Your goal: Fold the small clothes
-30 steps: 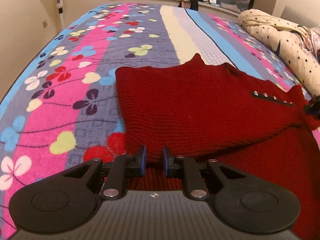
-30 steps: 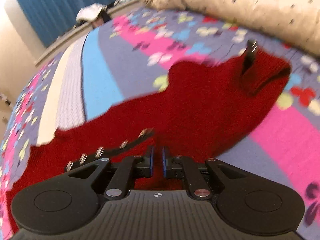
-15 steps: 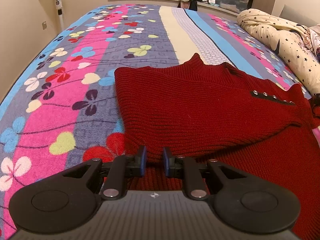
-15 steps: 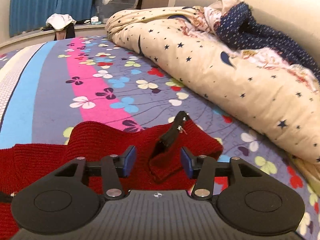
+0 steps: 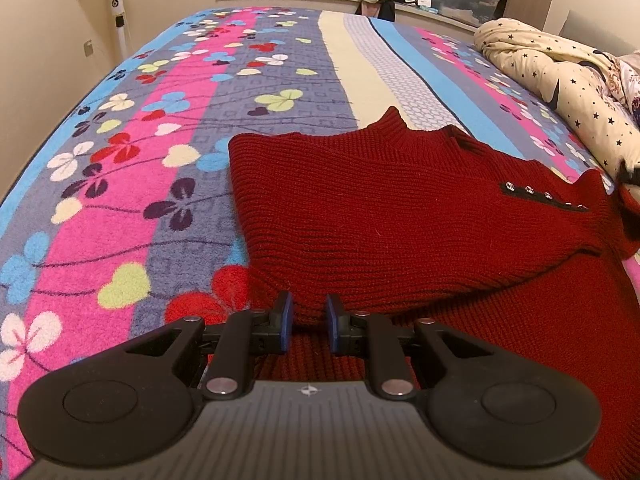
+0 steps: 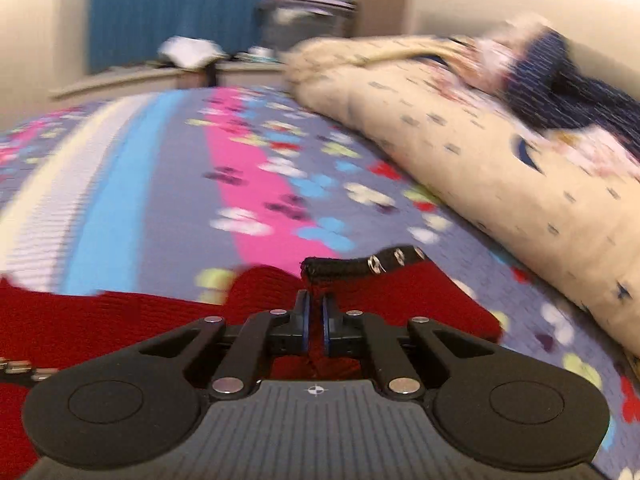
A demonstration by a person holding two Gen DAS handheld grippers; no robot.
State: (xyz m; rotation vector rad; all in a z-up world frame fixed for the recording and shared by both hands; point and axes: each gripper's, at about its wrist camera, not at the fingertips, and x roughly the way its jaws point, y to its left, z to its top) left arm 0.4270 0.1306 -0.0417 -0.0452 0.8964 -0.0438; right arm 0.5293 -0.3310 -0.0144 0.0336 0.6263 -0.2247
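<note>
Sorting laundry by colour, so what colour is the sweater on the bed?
Dark red sweater, clearest in the left wrist view.

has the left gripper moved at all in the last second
No. In the left wrist view the left gripper sits at the same fold of the red sweater, with the bedspread's red flower unchanged beside it.

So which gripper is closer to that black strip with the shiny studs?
Right. The right gripper pinches the red sweater just below the strip; the left gripper holds the far hem.
</note>
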